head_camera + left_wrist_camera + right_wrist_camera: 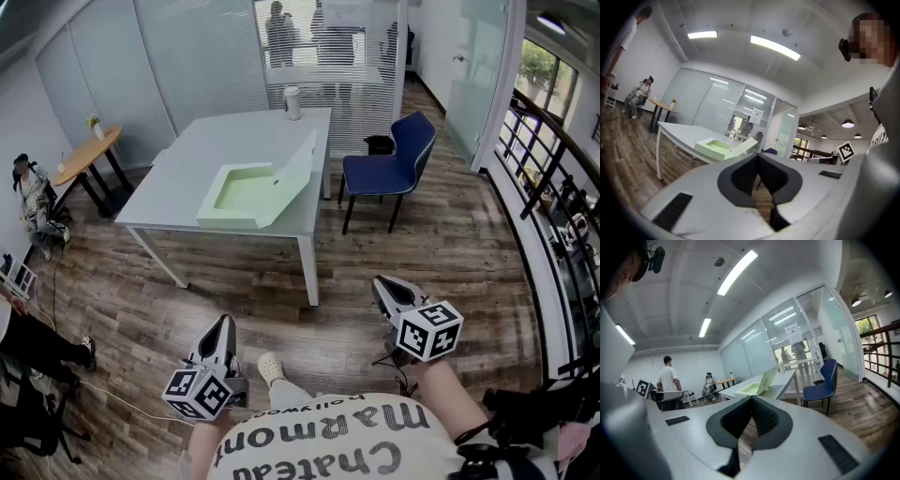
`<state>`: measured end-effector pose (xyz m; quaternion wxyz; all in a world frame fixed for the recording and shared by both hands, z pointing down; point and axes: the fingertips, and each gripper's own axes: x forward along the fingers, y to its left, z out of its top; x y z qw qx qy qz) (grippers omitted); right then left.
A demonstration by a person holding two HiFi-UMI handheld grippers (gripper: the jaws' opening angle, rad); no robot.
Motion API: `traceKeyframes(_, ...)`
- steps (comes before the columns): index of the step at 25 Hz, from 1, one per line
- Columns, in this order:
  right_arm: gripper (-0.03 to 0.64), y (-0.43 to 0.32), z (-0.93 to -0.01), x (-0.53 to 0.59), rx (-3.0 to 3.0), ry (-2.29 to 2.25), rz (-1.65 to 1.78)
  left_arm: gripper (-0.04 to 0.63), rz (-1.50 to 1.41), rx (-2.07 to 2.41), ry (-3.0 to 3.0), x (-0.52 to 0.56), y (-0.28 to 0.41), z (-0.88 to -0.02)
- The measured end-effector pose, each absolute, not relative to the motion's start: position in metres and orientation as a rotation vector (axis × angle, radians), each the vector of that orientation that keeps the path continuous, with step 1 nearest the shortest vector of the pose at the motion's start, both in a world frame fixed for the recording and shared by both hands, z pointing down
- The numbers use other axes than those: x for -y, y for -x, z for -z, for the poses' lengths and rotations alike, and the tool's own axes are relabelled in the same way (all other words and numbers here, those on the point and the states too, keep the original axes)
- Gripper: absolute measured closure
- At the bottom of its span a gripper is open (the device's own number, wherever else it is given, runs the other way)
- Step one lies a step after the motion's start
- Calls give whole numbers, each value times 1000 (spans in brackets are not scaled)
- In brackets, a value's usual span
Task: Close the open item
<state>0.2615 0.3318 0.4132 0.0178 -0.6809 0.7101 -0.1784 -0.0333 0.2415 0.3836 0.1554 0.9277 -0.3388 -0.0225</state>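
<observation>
One open box (246, 193); shirt (349, 452) reads "Chateau Marmont"

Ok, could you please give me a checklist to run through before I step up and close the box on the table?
1. Box open, lid raised on its right side: ok, ready to close.
2. Left gripper empty: ok, jaws together on nothing.
3. Right gripper empty: ok, jaws together on nothing.
4. Grippers within reach of the lid: not ok, both hang over the floor, well short of the table.
5. Way to the table free: ok, only wood floor shows ahead; blue chair stands off to the right.
6. How the lid hinges or latches: cannot tell.
</observation>
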Motion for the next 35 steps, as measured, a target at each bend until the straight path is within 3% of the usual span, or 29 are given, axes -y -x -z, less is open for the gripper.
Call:
traceKeyframes(17, 621, -273, -426, -261, -2112, 2070, 619, 575, 48, 969, -2633, -174, 35, -401)
traceKeyframes(35, 621, -313, -381, -44, -1782, 2271, 499, 577, 39, 784, -2736, 102, 35, -367)
